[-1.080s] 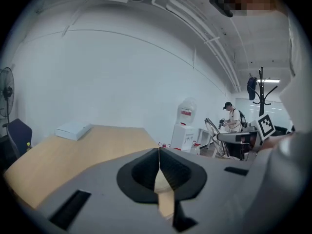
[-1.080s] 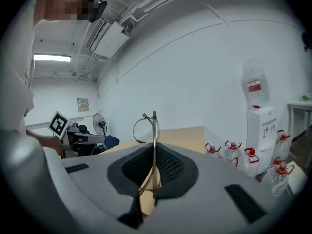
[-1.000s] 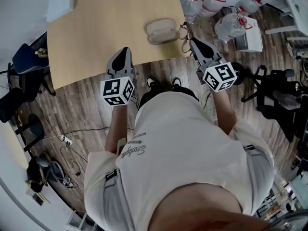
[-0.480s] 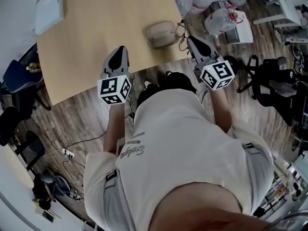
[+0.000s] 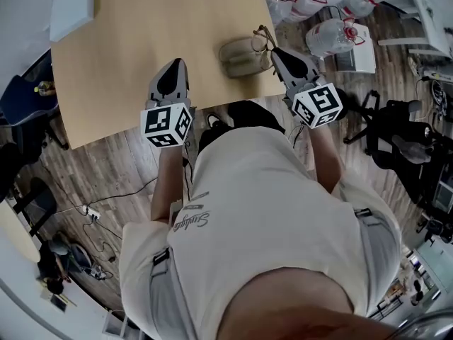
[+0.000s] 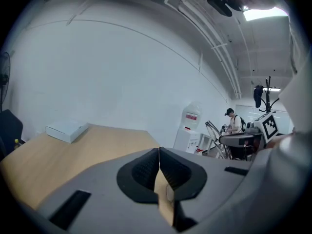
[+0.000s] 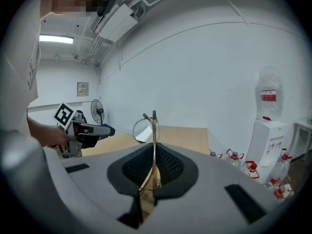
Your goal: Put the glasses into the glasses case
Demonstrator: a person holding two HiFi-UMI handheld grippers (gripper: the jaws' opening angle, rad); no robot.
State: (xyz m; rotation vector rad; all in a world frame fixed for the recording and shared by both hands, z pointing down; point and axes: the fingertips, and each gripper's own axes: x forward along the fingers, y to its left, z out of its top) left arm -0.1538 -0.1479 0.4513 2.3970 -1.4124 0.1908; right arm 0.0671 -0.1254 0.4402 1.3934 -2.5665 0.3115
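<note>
Head view first: the person in a white shirt stands at the near edge of the tan surface [image 5: 141,41], a tool in each hand. The left claw [image 5: 173,75] hangs over the near edge of the surface, well apart from everything on it. Over on the right, the right claw [image 5: 274,51] sits at the near right corner with the glasses [image 5: 263,40] at its tip. The glasses are just beside the right end of the beige glasses case [image 5: 243,57], which lies on the surface close to that edge. A white box [image 5: 73,6] rests at the far left corner, and water bottles [image 5: 327,35] stand on the wooden floor off to the right.

Left gripper view now: the left claw [image 6: 159,152] has its two dark pads pressed together with nothing between them. The tan surface stretches ahead, with the white box [image 6: 67,129] at the far left.

Right gripper view: the right claw [image 7: 153,150] is clamped on the glasses [image 7: 146,128]. The thin metal frame runs up between the pads, and a round lens stands clear above the tips. The other tool's marker cube [image 7: 63,115] shows off to the left.
</note>
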